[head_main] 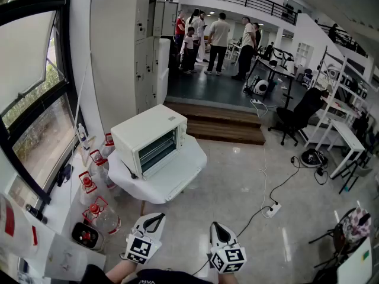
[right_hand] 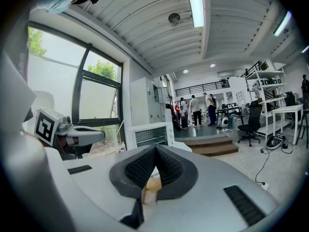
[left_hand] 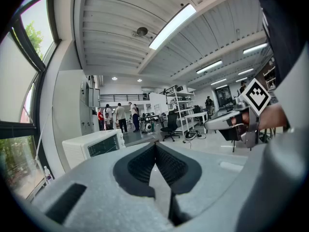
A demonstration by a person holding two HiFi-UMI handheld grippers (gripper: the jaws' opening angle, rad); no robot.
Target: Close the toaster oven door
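Note:
A white toaster oven stands on a small table covered with a white cloth, some way ahead of me. Its glass door stands upright against the front. Both grippers hover low near my body, well short of the table. The left gripper is shut with nothing between its pads, and the right gripper is shut and empty too. The left gripper view shows its closed jaws and the oven far off to the left. The right gripper view shows its shut jaws below the oven.
Several red-capped water bottles stand on the floor left of the table, by the window ledge. A power strip with cables lies on the floor to the right. Wooden steps, an office chair and several people are beyond.

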